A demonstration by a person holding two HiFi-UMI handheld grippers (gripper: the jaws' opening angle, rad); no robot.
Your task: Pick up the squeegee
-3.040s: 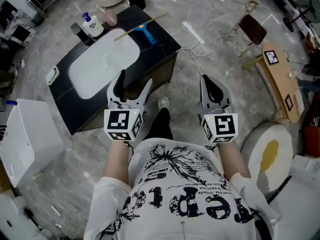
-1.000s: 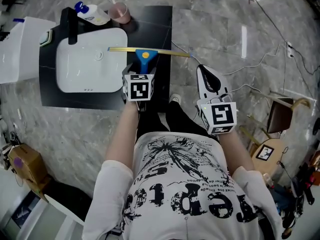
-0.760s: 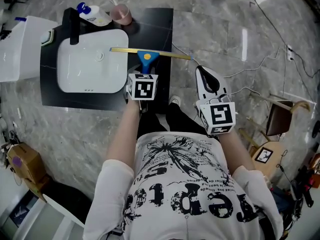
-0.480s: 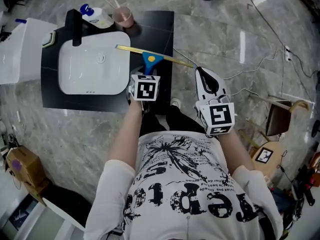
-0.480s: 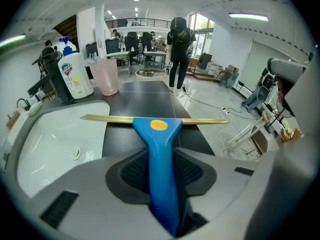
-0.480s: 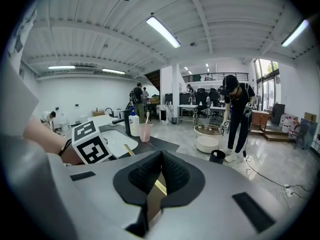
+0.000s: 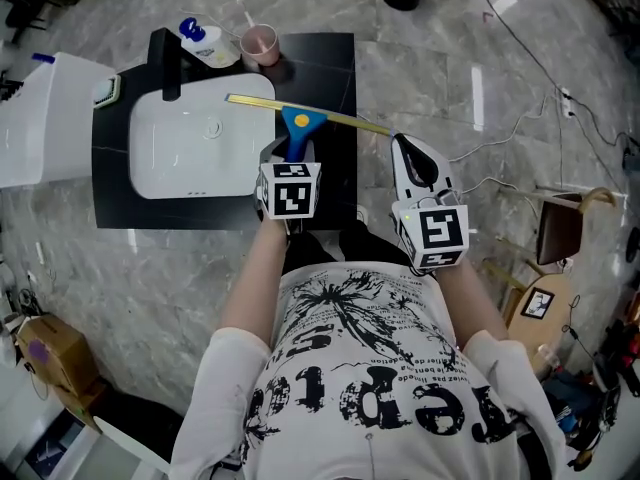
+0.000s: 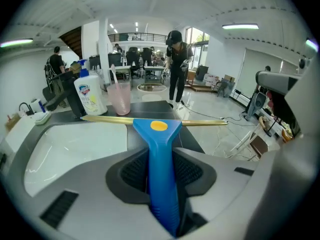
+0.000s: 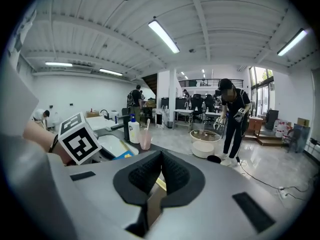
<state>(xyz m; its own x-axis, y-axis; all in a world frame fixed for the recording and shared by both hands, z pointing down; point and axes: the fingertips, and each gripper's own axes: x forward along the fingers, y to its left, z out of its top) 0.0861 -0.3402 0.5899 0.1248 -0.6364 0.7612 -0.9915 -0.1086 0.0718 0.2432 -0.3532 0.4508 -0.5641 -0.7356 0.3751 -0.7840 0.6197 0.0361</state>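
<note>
The squeegee (image 7: 297,128) has a blue handle with a yellow dot and a long brass blade (image 7: 340,119). My left gripper (image 7: 291,154) is shut on the handle and holds it over the black counter (image 7: 330,68), beside the white sink (image 7: 150,173). In the left gripper view the handle (image 8: 160,154) runs straight out between the dark pads (image 8: 134,171), and the blade (image 8: 200,122) lies crosswise ahead. My right gripper (image 7: 413,148) hovers off the counter's right edge over the floor, shut with nothing in it. Its pads (image 9: 176,176) meet.
A soap bottle (image 7: 205,40), a pink cup (image 7: 260,43) and a black faucet (image 7: 168,63) stand at the sink's far side. A white box (image 7: 30,118) is to the left. Cables (image 7: 500,128) trail on the marble floor, and a chair (image 7: 560,226) stands to the right. People stand in the background (image 8: 176,64).
The left gripper has closed on the blue handle and risen. The squeegee has come up with it, its blade now slanted. The right gripper has drifted slightly.
</note>
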